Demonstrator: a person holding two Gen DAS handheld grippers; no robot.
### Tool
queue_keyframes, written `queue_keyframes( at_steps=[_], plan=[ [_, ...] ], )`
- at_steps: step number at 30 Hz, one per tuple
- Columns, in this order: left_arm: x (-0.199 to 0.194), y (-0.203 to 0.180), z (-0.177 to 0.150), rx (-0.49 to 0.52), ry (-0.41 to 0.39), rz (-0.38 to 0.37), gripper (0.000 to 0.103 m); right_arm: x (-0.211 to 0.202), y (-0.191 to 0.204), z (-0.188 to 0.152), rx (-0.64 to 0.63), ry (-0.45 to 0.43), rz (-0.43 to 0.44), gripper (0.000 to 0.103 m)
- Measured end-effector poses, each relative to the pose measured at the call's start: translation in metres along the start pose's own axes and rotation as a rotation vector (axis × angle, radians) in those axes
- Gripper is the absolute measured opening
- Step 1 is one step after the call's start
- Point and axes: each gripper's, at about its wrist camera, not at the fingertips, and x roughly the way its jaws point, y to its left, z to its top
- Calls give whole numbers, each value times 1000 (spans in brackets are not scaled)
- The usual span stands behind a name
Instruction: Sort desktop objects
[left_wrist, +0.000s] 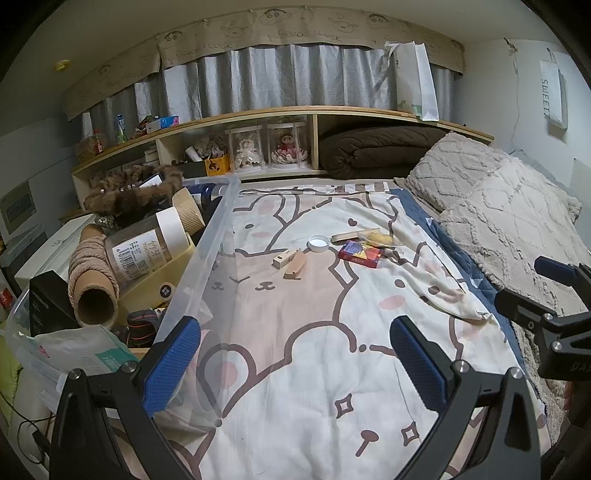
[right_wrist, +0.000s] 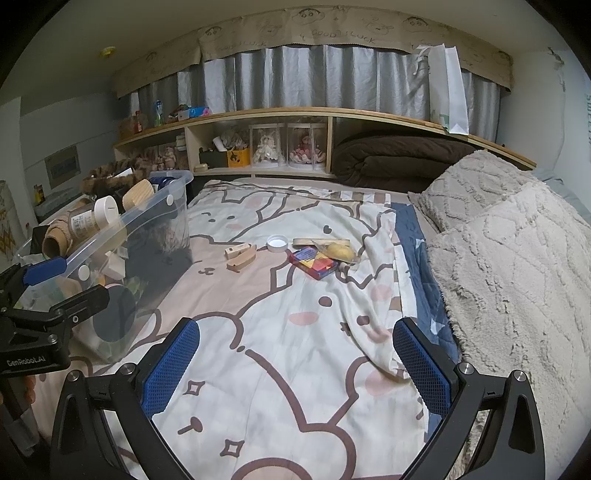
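Small objects lie mid-bed on the cartoon sheet: a white lid (left_wrist: 318, 243) (right_wrist: 277, 243), a wooden piece (left_wrist: 294, 264) (right_wrist: 242, 259) beside a small box (left_wrist: 285, 257) (right_wrist: 236, 250), a red and blue box (left_wrist: 360, 253) (right_wrist: 314, 261), a yellow item in clear wrap (left_wrist: 378, 238) (right_wrist: 341, 252) and a flat wooden stick (right_wrist: 321, 242). A clear plastic bin (left_wrist: 207, 251) (right_wrist: 147, 221) full of items stands at the left. My left gripper (left_wrist: 295, 363) is open and empty beside the bin's rim. My right gripper (right_wrist: 295, 369) is open and empty, well short of the objects.
The bin holds a rope spool (left_wrist: 94, 280), a jar (left_wrist: 144, 247) and paper cups. A fluffy beige blanket (right_wrist: 517, 266) covers the right side. A headboard shelf (right_wrist: 295, 147) with dolls and a brown quilt is at the back.
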Motion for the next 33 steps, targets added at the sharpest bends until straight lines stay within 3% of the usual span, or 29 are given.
queue_keyframes(
  at_steps=[18, 33],
  plan=[
    [10, -33, -13, 116, 68, -41, 103, 14, -4, -1, 4, 78, 5, 103],
    [46, -48, -30, 130, 207, -53, 103, 39, -9, -7, 31, 146, 14, 103]
  ],
)
